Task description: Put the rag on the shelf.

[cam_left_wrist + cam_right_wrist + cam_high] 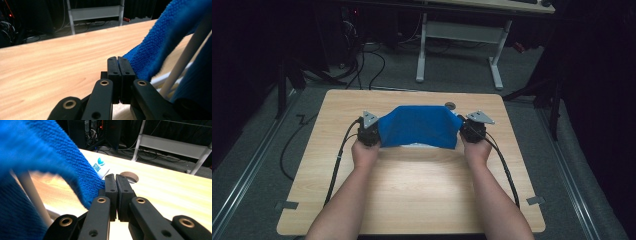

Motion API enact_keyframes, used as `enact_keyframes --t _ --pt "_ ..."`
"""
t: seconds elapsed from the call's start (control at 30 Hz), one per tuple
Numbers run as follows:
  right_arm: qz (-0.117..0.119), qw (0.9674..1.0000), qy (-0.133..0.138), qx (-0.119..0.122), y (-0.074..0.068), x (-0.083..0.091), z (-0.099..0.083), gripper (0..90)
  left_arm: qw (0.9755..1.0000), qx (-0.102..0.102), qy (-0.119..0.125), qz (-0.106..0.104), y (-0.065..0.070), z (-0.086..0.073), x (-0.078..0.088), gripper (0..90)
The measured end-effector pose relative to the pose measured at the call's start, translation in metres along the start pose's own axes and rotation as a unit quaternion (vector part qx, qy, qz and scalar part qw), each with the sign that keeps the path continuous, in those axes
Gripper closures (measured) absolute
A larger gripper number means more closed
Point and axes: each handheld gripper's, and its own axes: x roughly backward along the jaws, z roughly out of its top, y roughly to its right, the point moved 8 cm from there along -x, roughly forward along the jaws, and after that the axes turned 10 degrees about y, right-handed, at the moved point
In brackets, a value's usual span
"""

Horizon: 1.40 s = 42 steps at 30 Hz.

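L gripper (117, 58) & R gripper (115, 176) each clamped tight on blue cloth (419, 126) corners, held above table (412, 185)

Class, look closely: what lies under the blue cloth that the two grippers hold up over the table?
Under the blue cloth, thin white rods of some frame show, standing on the wooden table. The cloth covers most of that frame, so its full shape cannot be seen.

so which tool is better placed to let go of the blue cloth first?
Neither clearly. Left tool and right tool each pinch a corner of the blue cloth, draped evenly over a white rack. Slight lean right: its corner sits nearer the table's cable hole, farther from table centre.
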Motion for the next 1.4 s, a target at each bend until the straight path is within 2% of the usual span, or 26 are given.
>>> enact_keyframes --t 0.17,0.47,0.6,0.73,0.8,0.9,1.03,1.17,1.23,1.3,1.4 --pt "0.001 1.0000 -0.005 -0.004 -0.001 -0.001 -0.010 89.0 0.9999 -0.005 -0.013 -0.001 0.001 -0.009 0.002 89.5" --pt "0.006 0.9997 -0.024 -0.003 -0.006 -0.002 -0.024 88.8 0.9997 0.002 -0.022 -0.007 0.006 -0.020 0.003 89.4" --pt "0.005 0.9995 -0.031 0.001 -0.007 -0.002 -0.029 88.8 0.9992 0.003 -0.038 -0.013 0.008 -0.028 0.003 89.2" --pt "-0.001 0.9994 -0.034 -0.007 -0.003 0.000 -0.036 87.8 0.9992 0.002 -0.036 -0.015 0.010 -0.027 0.004 88.7" --pt "-0.001 0.9993 -0.035 -0.012 -0.001 0.002 -0.035 84.9 0.9993 0.003 -0.034 -0.013 0.010 -0.024 0.006 87.8" --pt "-0.004 0.9994 -0.032 -0.009 0.002 0.006 -0.030 76.5 0.9995 0.015 -0.026 -0.005 0.007 -0.017 0.009 78.2" --pt "-0.014 0.9995 -0.023 -0.014 0.007 0.012 -0.020 70.1 0.9996 0.019 -0.023 -0.002 0.006 -0.012 0.013 72.0" --pt "-0.019 0.9995 -0.020 -0.016 0.013 0.019 -0.012 67.5 0.9995 0.010 -0.028 0.001 0.007 -0.010 0.018 66.7" --pt "-0.021 0.9995 -0.021 -0.014 0.014 0.022 -0.010 66.6 0.9998 0.011 -0.018 0.005 0.007 -0.009 0.021 65.9" --pt "-0.021 0.9995 -0.020 -0.012 0.015 0.024 -0.008 66.2 0.9996 0.018 -0.020 0.008 0.005 -0.011 0.024 64.3" --pt "-0.022 0.9996 -0.017 -0.010 0.017 0.028 -0.004 65.4 0.9995 0.017 -0.021 0.017 0.001 -0.015 0.028 61.7"
